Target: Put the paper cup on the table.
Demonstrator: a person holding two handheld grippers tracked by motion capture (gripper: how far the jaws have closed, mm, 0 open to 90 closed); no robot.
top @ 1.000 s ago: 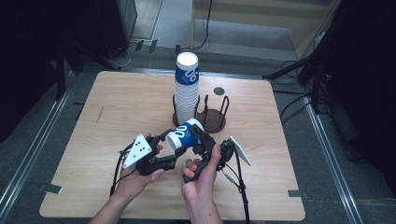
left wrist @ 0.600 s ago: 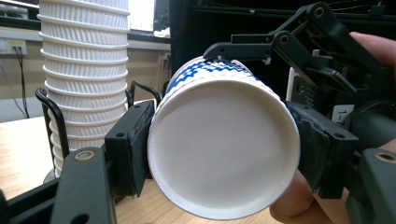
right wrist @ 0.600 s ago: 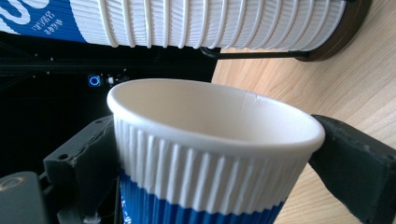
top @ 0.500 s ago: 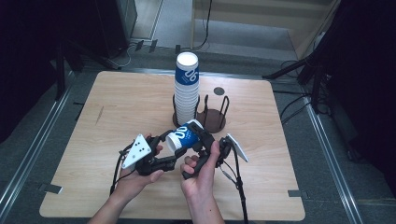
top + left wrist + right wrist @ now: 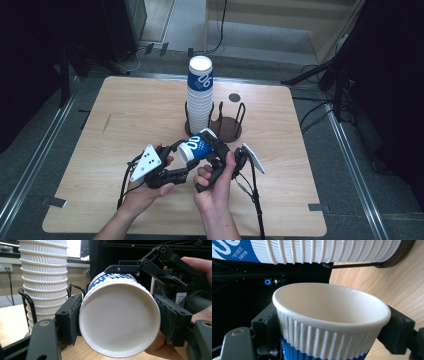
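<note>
Ribbed paper cup (image 5: 119, 322); smooth base

Cup stack (image 5: 199, 95) in rack (image 5: 227, 127), wood table (image 5: 125, 120).

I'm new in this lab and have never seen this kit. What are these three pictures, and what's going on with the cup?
A person sits at a wooden table holding a hand-operated gripper in each hand. The high view looks down from above; the other two come from cameras riding on each gripper. On the table stands a black wire rack with a tall stack of cups. Between the hands, one blue and white paper cup lies sideways. The left gripper clamps it near its base, and the right gripper, whose jaws have just been closing, grips it below the rim.
</note>
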